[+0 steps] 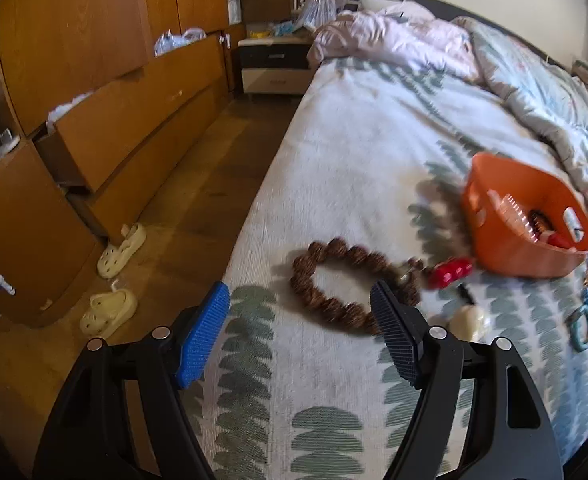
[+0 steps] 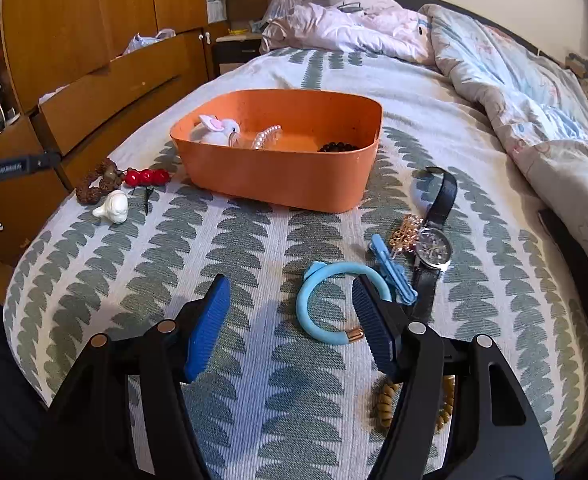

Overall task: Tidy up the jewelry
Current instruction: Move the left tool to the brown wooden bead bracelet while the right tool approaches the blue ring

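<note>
An orange tub (image 2: 286, 172) (image 1: 534, 252) sits on the bed and holds a white plush piece (image 2: 216, 130), a pearl strand (image 2: 268, 136) and dark beads (image 2: 338, 147). A brown bead bracelet (image 1: 334, 288) (image 2: 94, 184) with red beads (image 1: 452, 272) (image 2: 146, 177) lies left of the tub, beside a white clip (image 1: 470, 320) (image 2: 114, 208). My left gripper (image 1: 300, 332) is open just short of the bracelet. My right gripper (image 2: 290, 320) is open over a light blue bangle (image 2: 334, 304). A blue hair clip (image 2: 392, 270), a gold chain (image 2: 404, 234) and a black wristwatch (image 2: 432, 248) lie to its right.
A coiled amber hair tie (image 2: 386, 404) lies under my right gripper. A rumpled quilt (image 2: 514, 92) covers the bed's far and right side. Wooden drawers (image 1: 126, 128) stand left of the bed, one pulled out, with slippers (image 1: 110, 280) on the floor.
</note>
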Action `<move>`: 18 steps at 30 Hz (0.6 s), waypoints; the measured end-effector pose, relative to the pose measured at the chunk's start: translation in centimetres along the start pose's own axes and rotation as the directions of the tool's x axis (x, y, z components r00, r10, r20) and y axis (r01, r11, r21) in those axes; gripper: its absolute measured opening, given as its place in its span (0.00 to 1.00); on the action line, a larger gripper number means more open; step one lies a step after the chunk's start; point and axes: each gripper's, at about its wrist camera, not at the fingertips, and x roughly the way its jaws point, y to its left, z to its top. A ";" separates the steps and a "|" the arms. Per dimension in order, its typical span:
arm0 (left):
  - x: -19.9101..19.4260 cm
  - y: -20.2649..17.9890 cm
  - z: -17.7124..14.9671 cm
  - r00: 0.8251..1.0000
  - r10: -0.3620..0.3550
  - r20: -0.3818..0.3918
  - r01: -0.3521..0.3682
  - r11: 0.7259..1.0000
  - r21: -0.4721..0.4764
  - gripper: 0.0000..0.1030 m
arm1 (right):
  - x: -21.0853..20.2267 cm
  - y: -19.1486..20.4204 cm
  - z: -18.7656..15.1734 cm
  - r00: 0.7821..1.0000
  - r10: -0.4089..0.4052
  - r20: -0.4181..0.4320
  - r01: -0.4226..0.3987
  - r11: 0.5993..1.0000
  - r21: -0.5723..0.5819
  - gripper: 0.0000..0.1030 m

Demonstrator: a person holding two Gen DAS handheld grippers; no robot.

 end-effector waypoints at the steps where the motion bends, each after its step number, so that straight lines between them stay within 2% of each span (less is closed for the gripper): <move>1: 0.2 0.3 0.0 1.000 -0.002 -0.009 0.002 1.000 -0.004 0.71 | 0.2 -0.1 0.0 1.000 0.002 -0.003 -0.002 1.000 0.006 0.64; 8: 1.8 0.8 -0.7 0.997 -0.008 -0.073 0.006 1.000 -0.026 0.71 | 1.9 -0.3 -0.2 0.998 -0.019 -0.066 0.020 1.000 0.012 0.64; 10: 2.0 0.8 -0.6 0.996 -0.039 -0.080 0.035 0.998 -0.045 0.70 | 2.1 -0.6 -0.3 0.997 -0.032 -0.074 0.033 0.999 0.022 0.64; 14: 2.4 -0.6 -0.3 0.999 0.006 -0.053 -0.006 1.000 0.005 0.71 | 2.3 -0.7 -0.4 0.997 -0.025 -0.077 0.027 0.999 0.033 0.64; 18: 3.6 -1.4 -0.3 0.996 0.000 -0.085 0.001 1.000 0.011 0.71 | 3.1 -0.2 -0.7 0.994 -0.038 -0.102 0.040 0.999 0.018 0.64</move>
